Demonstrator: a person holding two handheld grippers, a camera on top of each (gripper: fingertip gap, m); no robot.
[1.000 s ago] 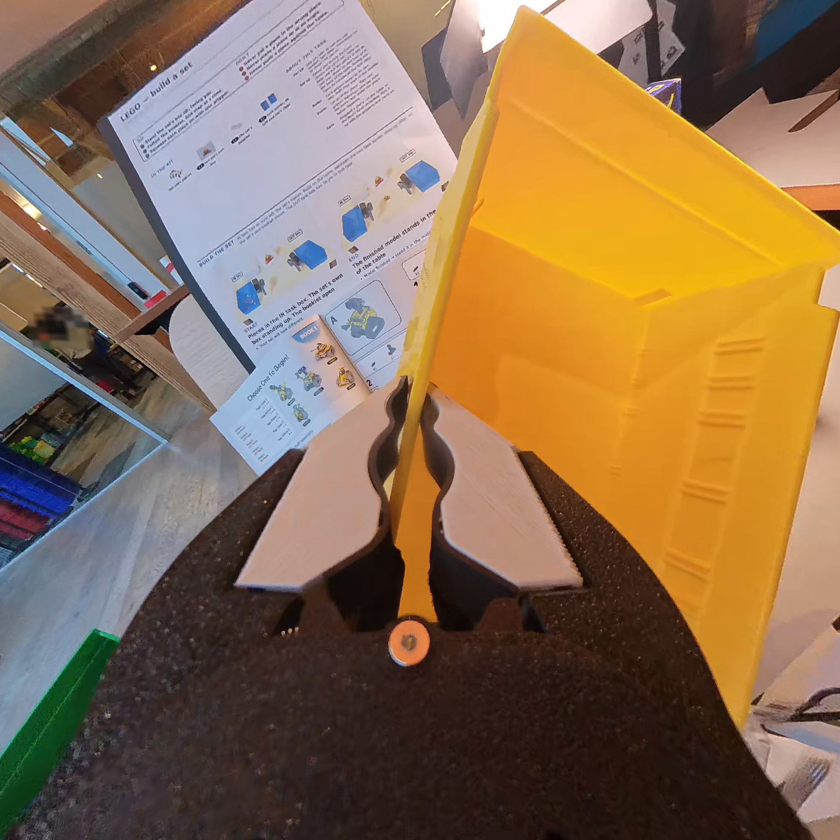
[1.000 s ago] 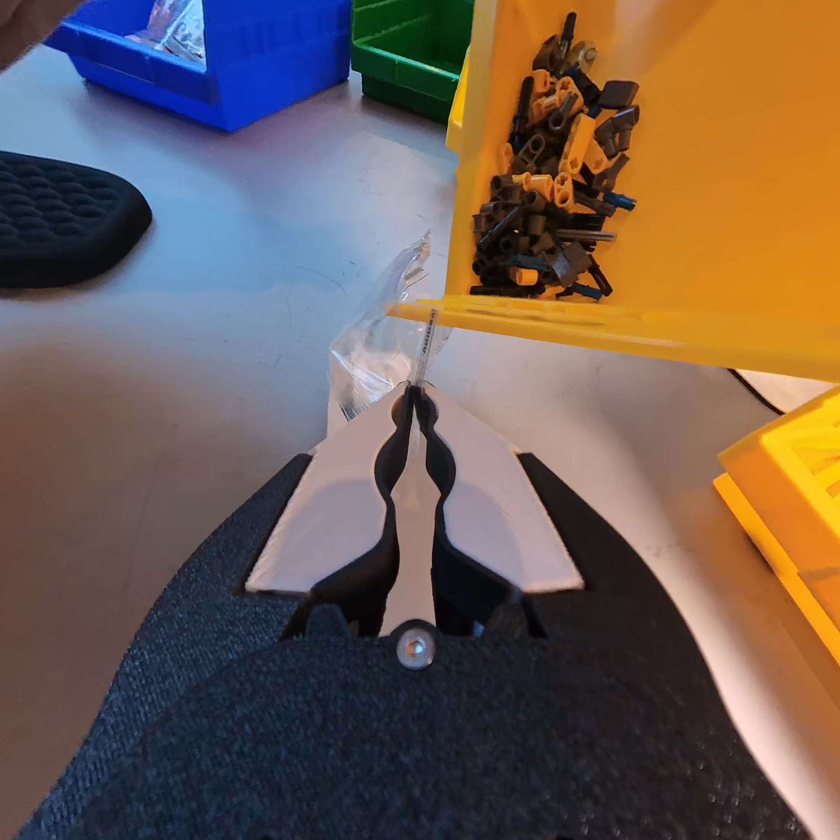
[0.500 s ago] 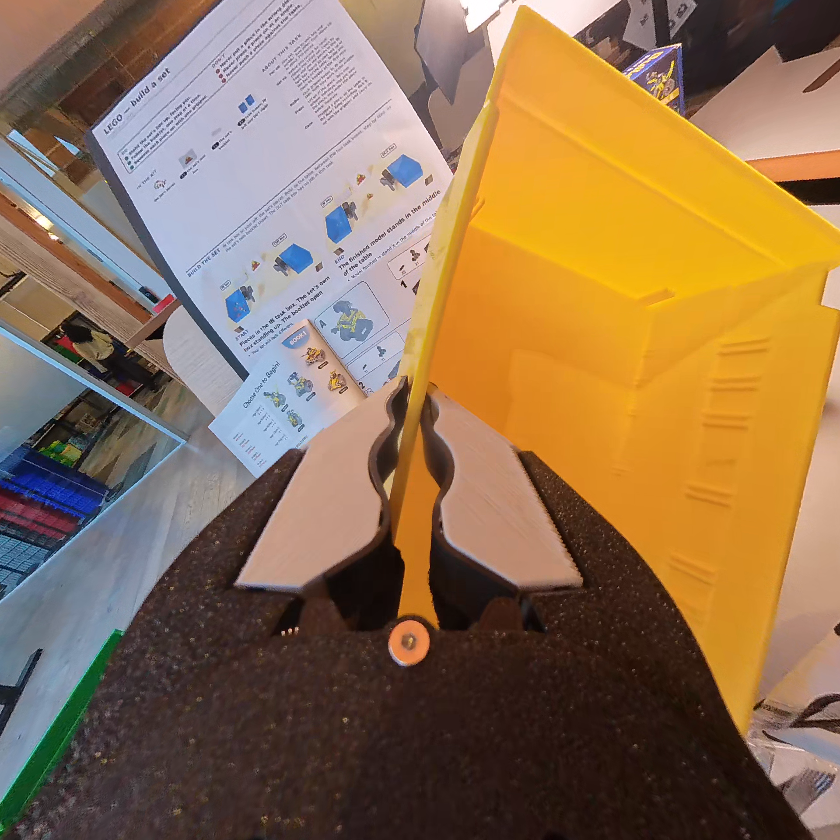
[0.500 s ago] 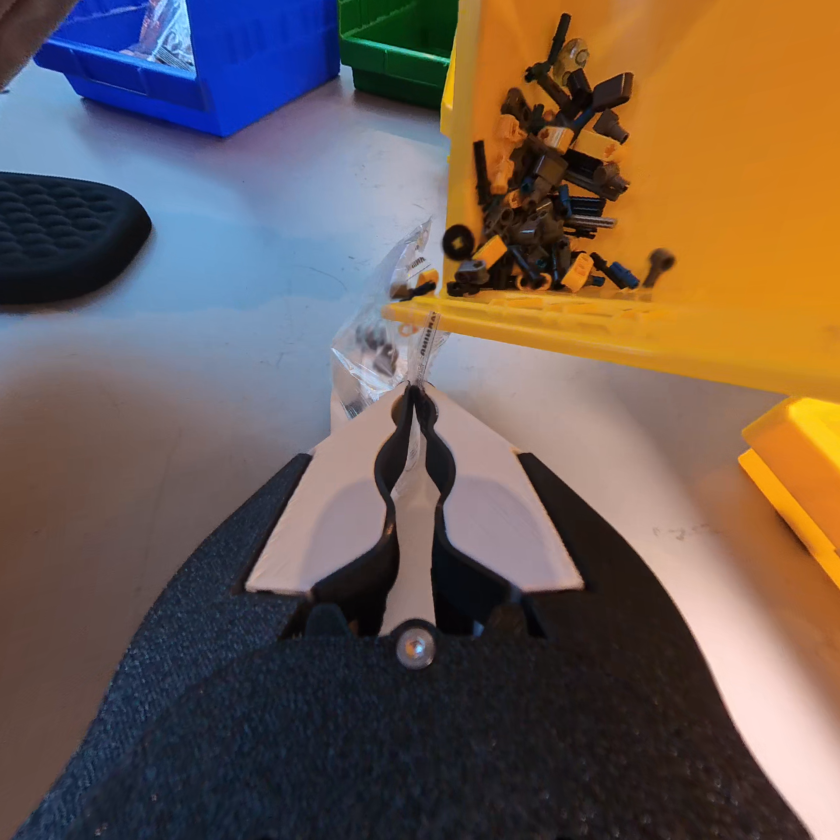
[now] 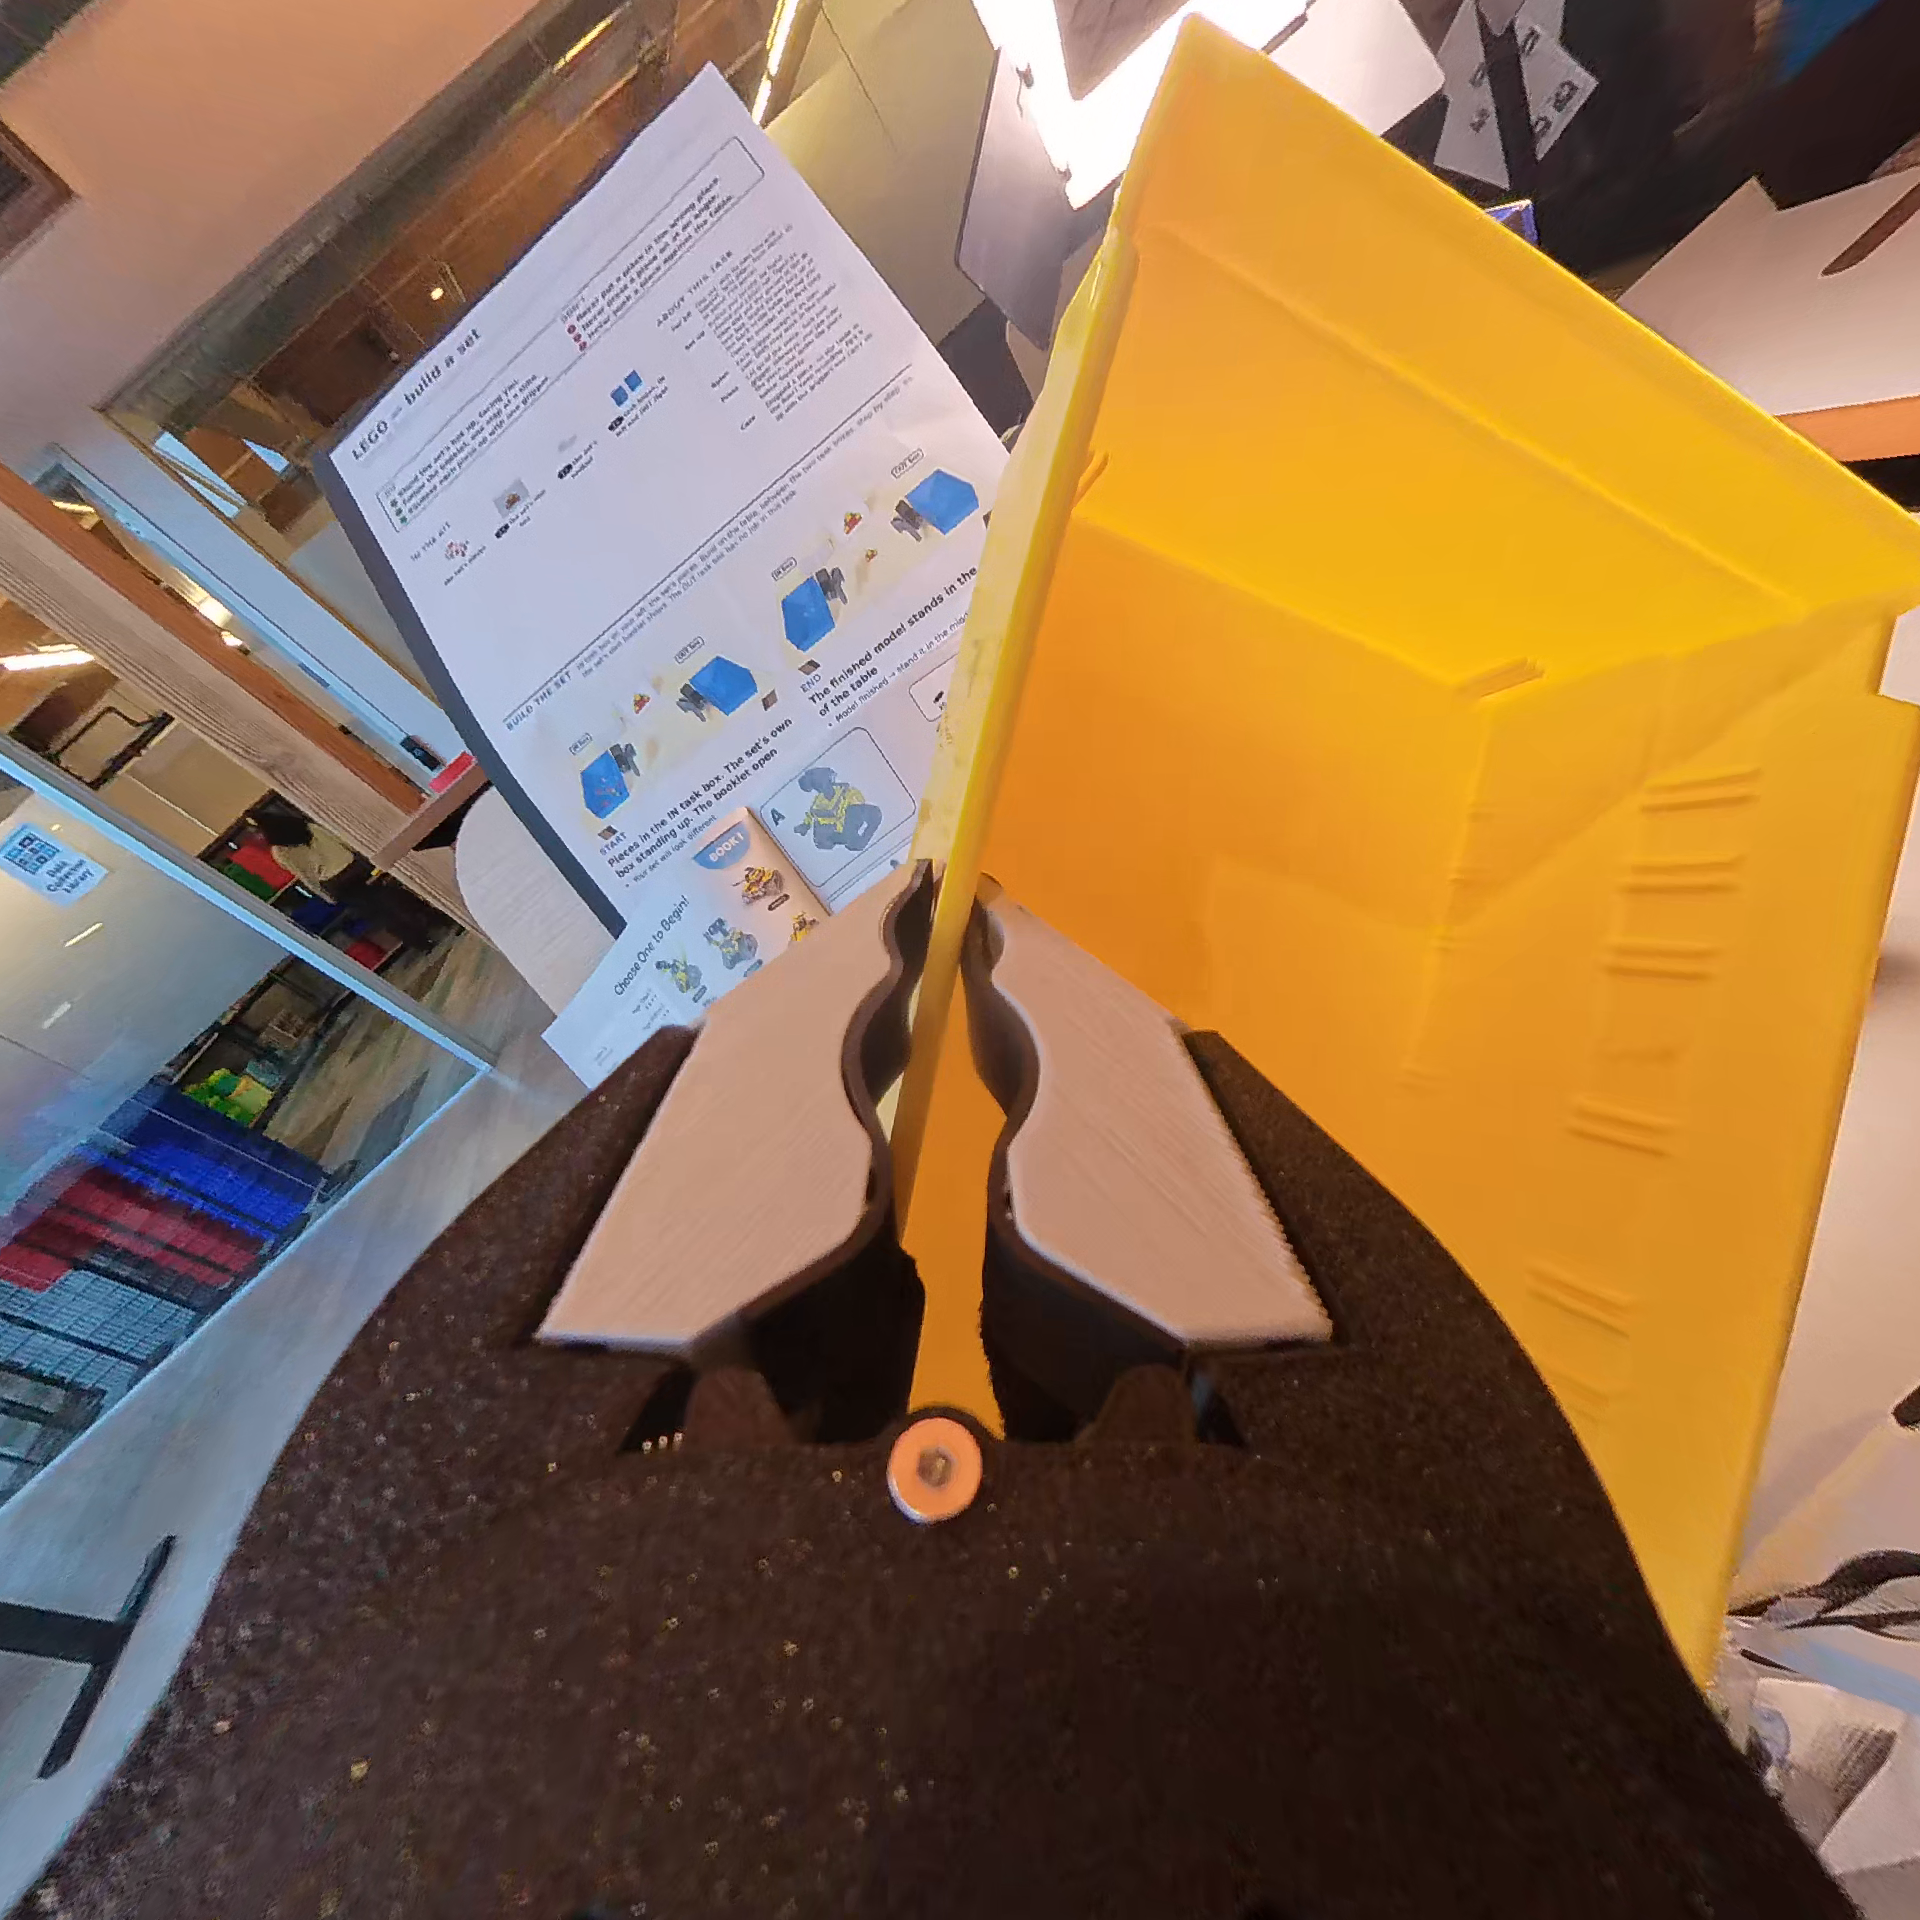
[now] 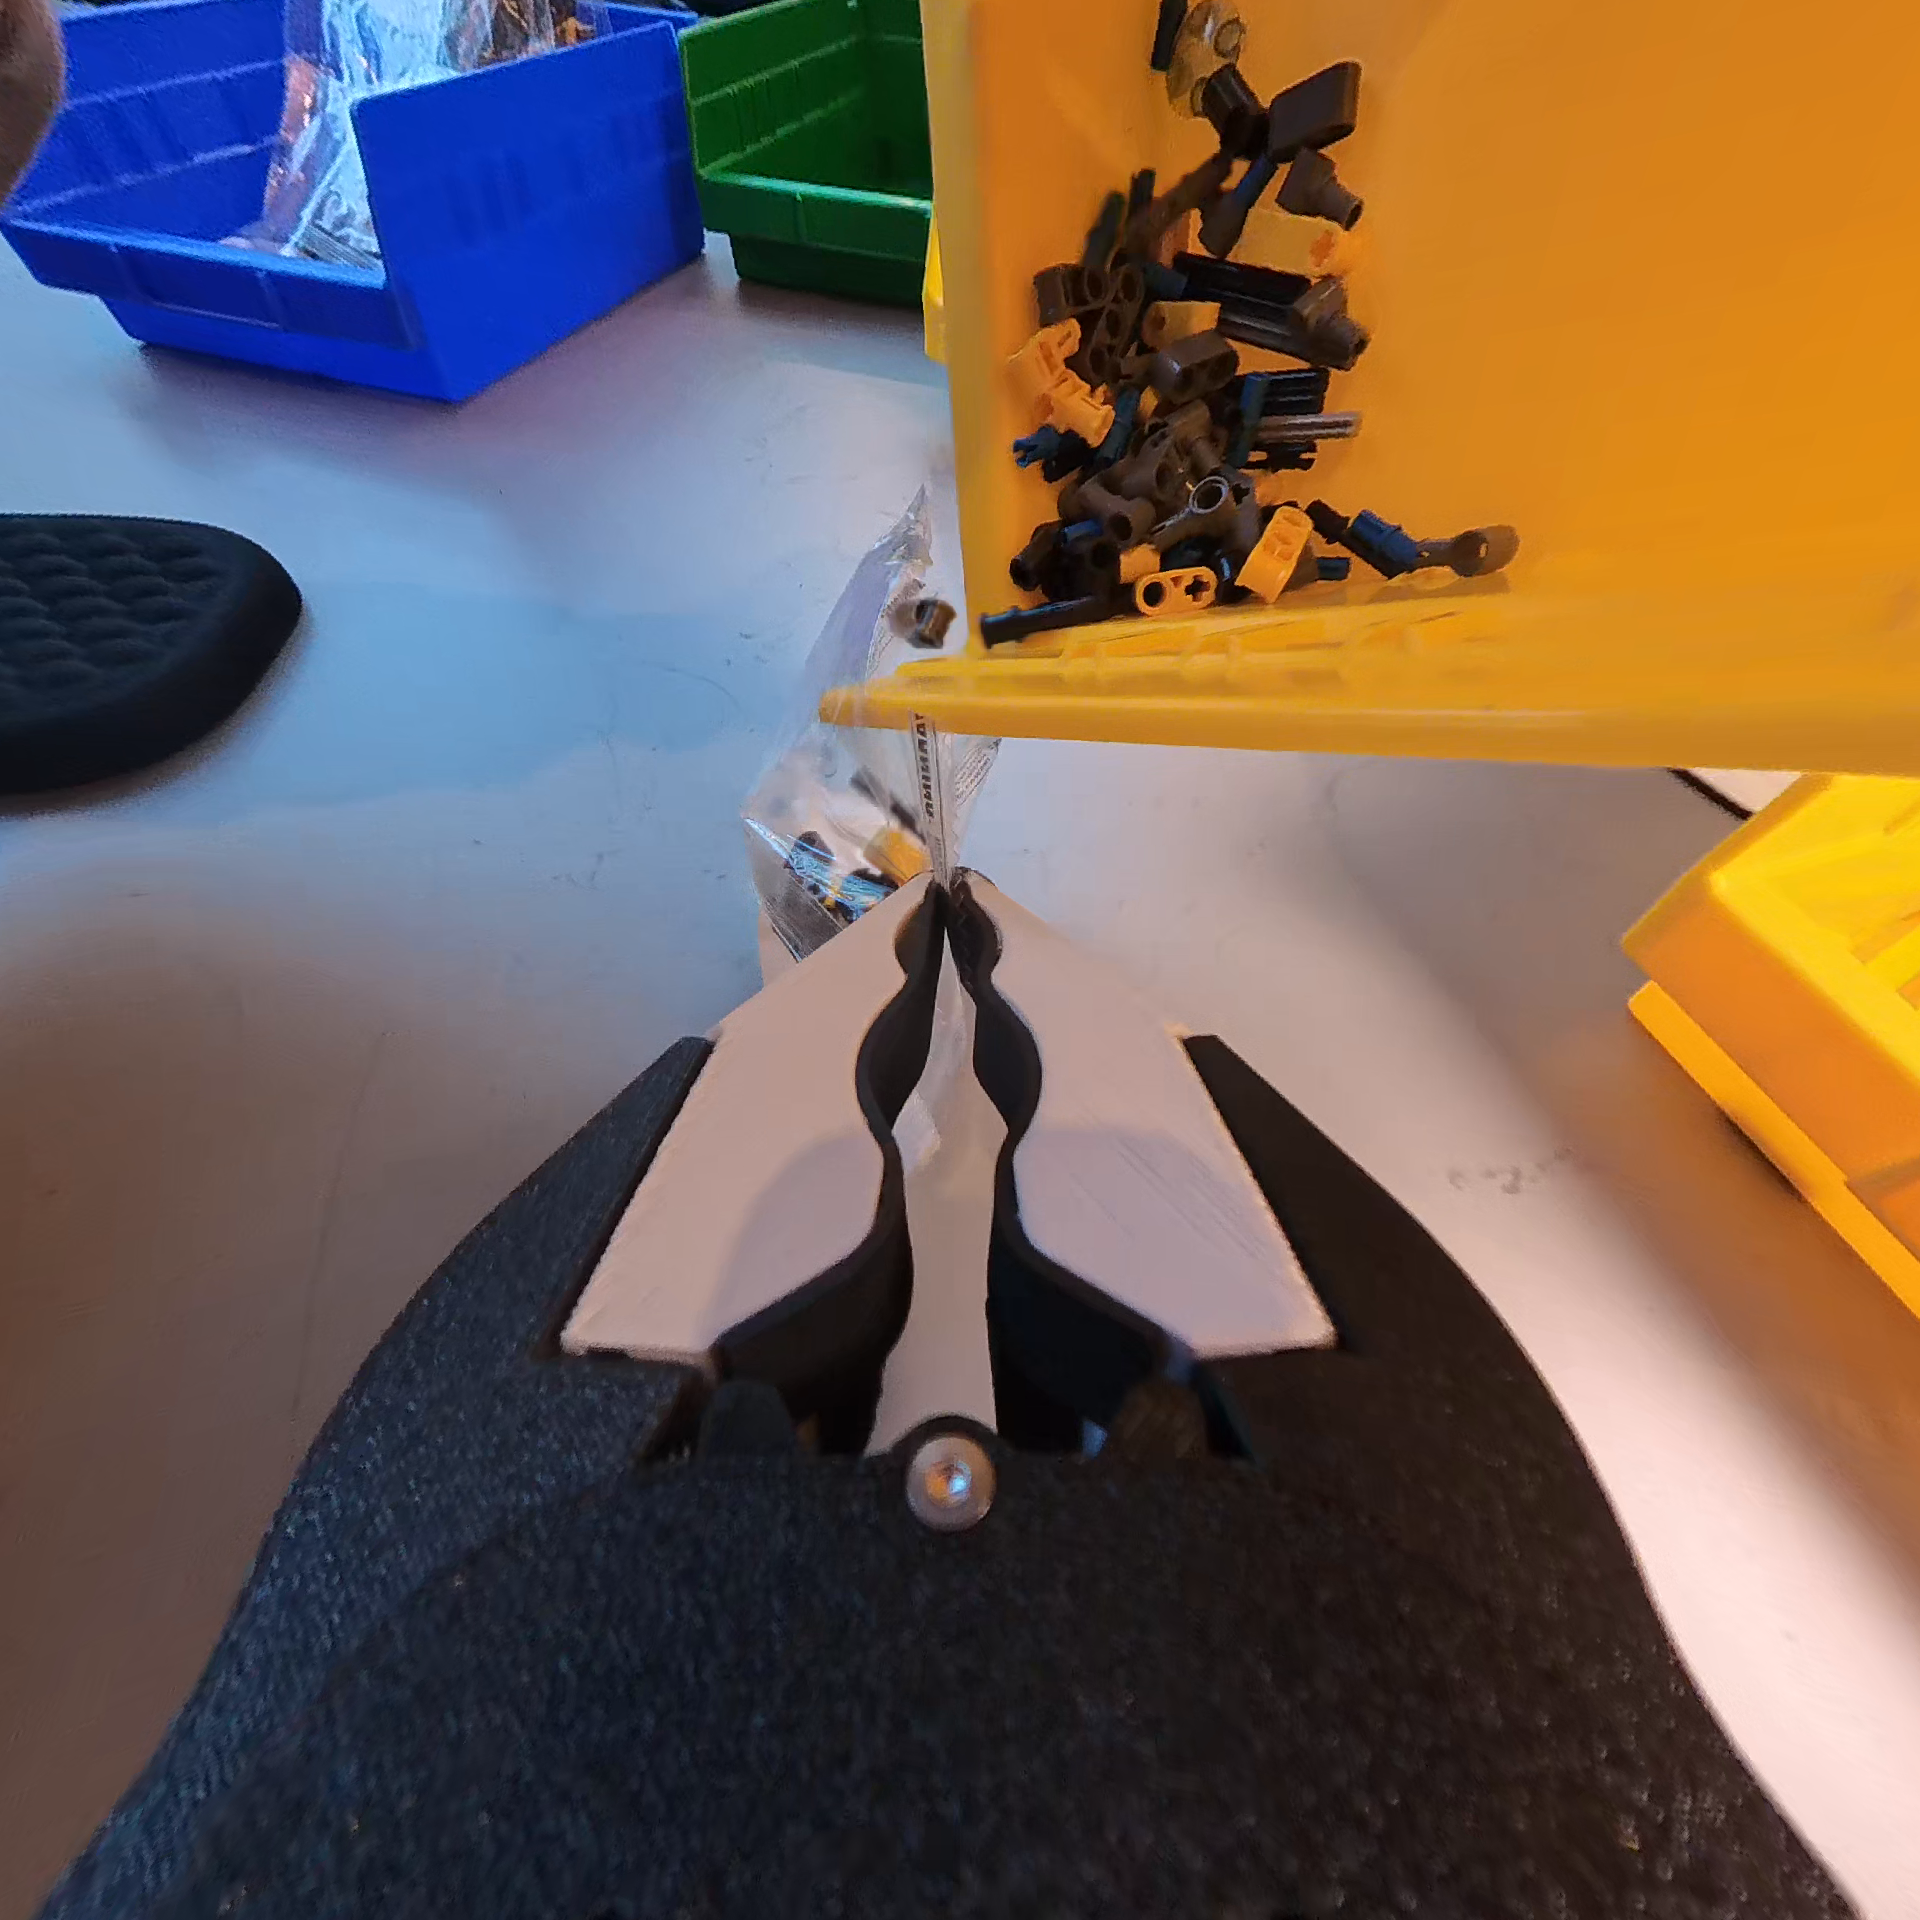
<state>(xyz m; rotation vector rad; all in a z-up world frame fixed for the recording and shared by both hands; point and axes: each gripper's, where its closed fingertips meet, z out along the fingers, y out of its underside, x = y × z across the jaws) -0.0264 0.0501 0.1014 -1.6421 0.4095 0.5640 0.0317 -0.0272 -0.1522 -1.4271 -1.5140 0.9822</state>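
Two grippers are both clamped on something. The left gripper (image 5: pixel 940 914) has its fingers (image 5: pixel 748 1153) closed on the thin side wall of a yellow bin (image 5: pixel 1403 727), which is lifted and tilted, its hollow opening to the right of the fingers. Beyond and left of the fingers stands a white instruction board (image 5: pixel 644 499) with a printed booklet (image 5: pixel 717 956) propped at its foot.

The right gripper (image 6: pixel 948 888) has its fingers (image 6: pixel 1132 1174) pinched on the edge of a clear plastic bag (image 6: pixel 842 821), which hangs just ahead of the fingertips and holds a few small parts. The bag's upper part lies against the front lip of the tilted yellow bin (image 6: pixel 1558 260), ahead and to the right. A heap of small black, grey and yellow building-toy parts (image 6: pixel 1195 416) rests inside the bin against that lip, and one dark part (image 6: pixel 928 615) sits in the bag just beside the lip.

Far ahead to the left on the grey worktop (image 6: pixel 468 831) are a blue bin (image 6: pixel 416 208) with clear bags in it and a green bin (image 6: pixel 810 156). A black textured pad (image 6: pixel 114 634) lies far left, and another yellow bin (image 6: pixel 1808 987) sits to the right.
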